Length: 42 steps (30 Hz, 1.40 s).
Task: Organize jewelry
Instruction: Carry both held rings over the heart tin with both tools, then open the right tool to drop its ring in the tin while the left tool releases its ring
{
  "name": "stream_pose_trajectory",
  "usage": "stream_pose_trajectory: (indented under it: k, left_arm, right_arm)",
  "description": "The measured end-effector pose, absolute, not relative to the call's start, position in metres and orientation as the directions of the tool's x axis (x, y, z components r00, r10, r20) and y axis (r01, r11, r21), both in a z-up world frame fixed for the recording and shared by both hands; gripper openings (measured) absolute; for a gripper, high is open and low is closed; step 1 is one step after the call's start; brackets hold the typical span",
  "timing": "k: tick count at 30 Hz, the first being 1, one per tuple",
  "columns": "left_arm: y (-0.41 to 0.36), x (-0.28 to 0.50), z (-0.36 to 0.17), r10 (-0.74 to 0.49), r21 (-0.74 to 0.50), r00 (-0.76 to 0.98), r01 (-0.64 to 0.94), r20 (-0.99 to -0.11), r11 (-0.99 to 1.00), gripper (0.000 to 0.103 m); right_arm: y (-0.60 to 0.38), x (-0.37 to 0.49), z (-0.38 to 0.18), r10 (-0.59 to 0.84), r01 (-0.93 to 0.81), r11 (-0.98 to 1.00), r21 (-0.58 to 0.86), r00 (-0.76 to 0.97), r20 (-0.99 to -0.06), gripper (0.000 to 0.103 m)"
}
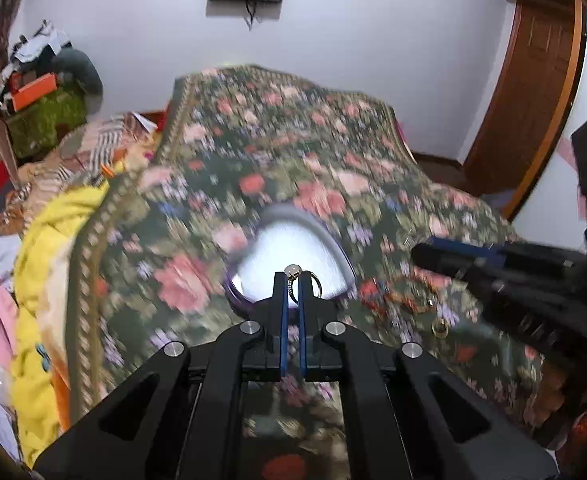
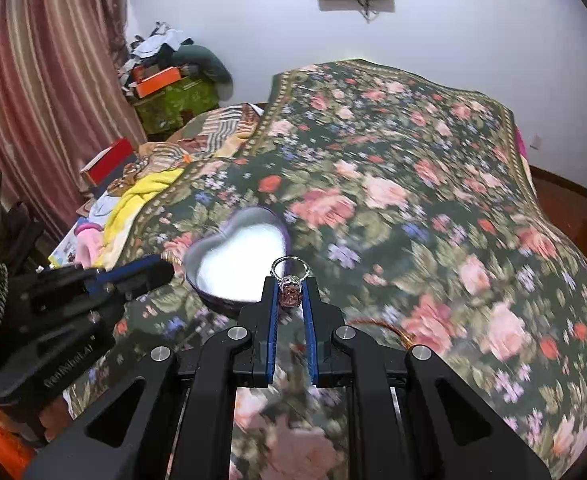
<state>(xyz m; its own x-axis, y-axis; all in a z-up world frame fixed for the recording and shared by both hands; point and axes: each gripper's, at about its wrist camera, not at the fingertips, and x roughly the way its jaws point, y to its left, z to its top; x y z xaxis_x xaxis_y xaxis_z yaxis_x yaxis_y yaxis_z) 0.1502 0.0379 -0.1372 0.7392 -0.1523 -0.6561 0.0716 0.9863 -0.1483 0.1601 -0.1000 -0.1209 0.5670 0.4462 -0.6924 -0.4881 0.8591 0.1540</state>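
Observation:
A heart-shaped purple box (image 1: pixel 293 258) with a white lining lies on the floral bedspread (image 1: pixel 277 152). My left gripper (image 1: pixel 292 278) is shut on a silver ring (image 1: pixel 295 278), held just over the box's near edge. My right gripper (image 2: pixel 291 284) is shut on a silver ring with a large pink stone (image 2: pixel 290 290), close to the right lobe of the heart box (image 2: pixel 241 256). The right gripper (image 1: pixel 493 268) shows at the right of the left wrist view; the left gripper (image 2: pixel 133 274) shows at the left of the right wrist view.
Loose jewelry lies right of the box: a red and gold chain (image 1: pixel 397 298) and a gold band (image 1: pixel 439 328). An orange chain (image 2: pixel 385 328) lies near my right gripper. A yellow blanket (image 1: pixel 53 264), clutter and a curtain (image 2: pixel 41 92) sit to the left.

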Motion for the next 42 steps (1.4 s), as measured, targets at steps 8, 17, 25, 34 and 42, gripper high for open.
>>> stream_pose_trajectory:
  k: [8, 17, 25, 34, 42]
  left_arm:
    - [0.051, 0.167, -0.137, -0.144, -0.148, 0.746, 0.062, -0.650, 0.987, 0.002]
    - [0.048, 0.181, -0.153, -0.156, -0.142, 0.722, 0.081, -0.674, 0.987, 0.002]
    - [0.046, 0.191, -0.162, -0.167, -0.149, 0.705, 0.087, -0.689, 0.985, 0.002]
    - [0.049, 0.193, -0.165, -0.170, -0.167, 0.695, 0.073, -0.699, 0.983, 0.003]
    - [0.048, 0.187, -0.162, -0.156, -0.151, 0.697, 0.069, -0.699, 0.986, 0.019]
  right_arm:
    - [-0.070, 0.170, -0.128, 0.468, -0.535, 0.832, 0.146, 0.535, -0.703, 0.011]
    - [-0.060, 0.180, -0.146, 0.457, -0.543, 0.827, 0.147, 0.497, -0.738, 0.011]
    - [-0.059, 0.187, -0.149, 0.456, -0.552, 0.822, 0.139, 0.491, -0.742, 0.011]
    - [-0.060, 0.183, -0.143, 0.457, -0.562, 0.817, 0.125, 0.499, -0.736, 0.011]
    - [-0.072, 0.179, -0.134, 0.442, -0.542, 0.832, 0.115, 0.524, -0.728, 0.019]
